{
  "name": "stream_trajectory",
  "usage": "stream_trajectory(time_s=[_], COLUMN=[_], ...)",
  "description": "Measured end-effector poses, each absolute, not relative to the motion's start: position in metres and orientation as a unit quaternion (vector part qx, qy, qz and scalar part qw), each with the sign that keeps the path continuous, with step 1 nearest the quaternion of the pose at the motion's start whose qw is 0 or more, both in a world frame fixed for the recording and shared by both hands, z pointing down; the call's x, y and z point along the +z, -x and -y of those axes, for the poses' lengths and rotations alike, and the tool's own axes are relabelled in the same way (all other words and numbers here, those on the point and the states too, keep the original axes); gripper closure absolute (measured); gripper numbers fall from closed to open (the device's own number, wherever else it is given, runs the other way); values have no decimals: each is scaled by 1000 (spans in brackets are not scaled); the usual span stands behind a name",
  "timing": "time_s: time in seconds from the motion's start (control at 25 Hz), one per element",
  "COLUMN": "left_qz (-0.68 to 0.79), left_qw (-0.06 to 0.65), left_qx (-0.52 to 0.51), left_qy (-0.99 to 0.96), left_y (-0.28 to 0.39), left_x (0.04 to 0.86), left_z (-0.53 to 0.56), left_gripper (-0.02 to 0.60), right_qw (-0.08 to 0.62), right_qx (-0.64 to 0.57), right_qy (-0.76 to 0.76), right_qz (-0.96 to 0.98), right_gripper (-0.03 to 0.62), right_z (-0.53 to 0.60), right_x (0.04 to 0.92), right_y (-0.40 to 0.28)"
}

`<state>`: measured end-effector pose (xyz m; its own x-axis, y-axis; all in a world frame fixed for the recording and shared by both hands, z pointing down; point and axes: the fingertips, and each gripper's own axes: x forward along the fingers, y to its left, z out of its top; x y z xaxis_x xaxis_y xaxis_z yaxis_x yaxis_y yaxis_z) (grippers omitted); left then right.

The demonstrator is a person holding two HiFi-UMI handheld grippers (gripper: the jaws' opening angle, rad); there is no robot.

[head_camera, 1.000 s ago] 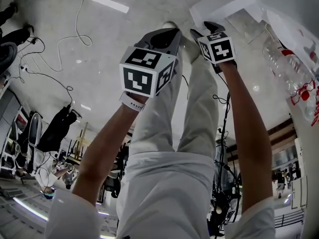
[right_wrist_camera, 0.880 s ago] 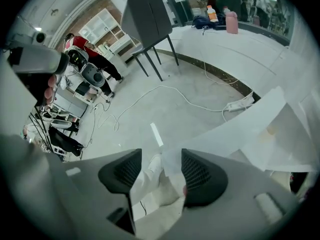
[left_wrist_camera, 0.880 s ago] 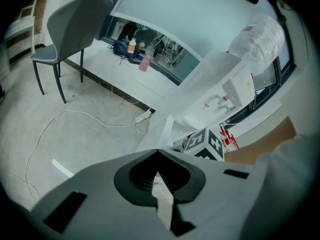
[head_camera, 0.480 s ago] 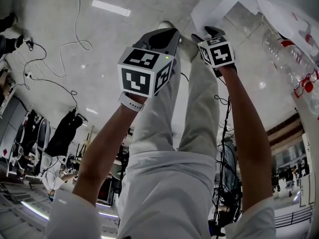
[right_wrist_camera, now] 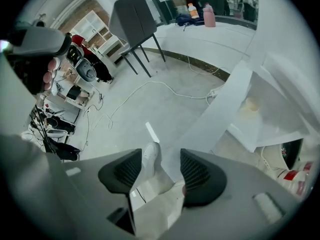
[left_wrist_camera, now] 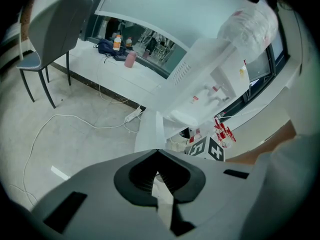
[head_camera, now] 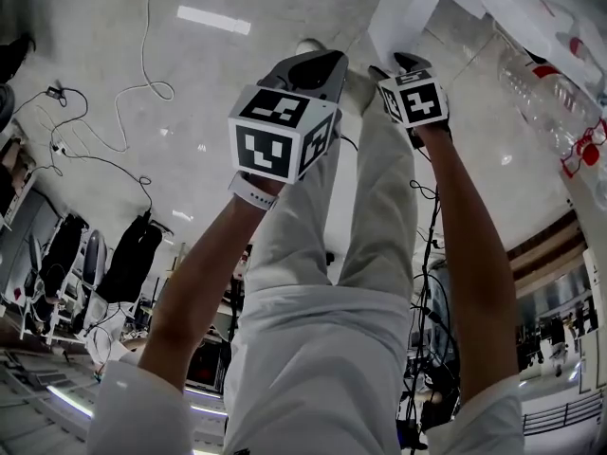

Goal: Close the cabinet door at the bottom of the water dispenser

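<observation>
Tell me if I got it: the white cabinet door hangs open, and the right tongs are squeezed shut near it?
Not quite. The right tongs are open, their jaws apart with nothing held between them, as the right gripper view shows. The white cabinet door does hang open near them.

The tool (right_wrist_camera: 161, 168) has its jaws apart, framing a white shoe (right_wrist_camera: 149, 156); the open cabinet door (right_wrist_camera: 220, 111) stands just ahead-right.
</observation>
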<state>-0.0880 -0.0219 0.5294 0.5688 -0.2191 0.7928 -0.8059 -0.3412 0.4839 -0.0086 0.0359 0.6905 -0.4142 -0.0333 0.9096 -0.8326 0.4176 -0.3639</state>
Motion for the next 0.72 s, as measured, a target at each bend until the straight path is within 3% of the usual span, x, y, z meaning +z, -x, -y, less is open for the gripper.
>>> stream_trajectory(time_s=[0.72], left_qz=[301], left_qw=[446], left_qx=[342], left_qy=[-770], left_y=[43], left_x=[528], left_z=[8], left_gripper=[575], right_qw=[455], right_qx=[441], right_qy=[-354], right_qz=[688], right_gripper=[350], right_z=[-51], right_x=[691], right_y=[-55])
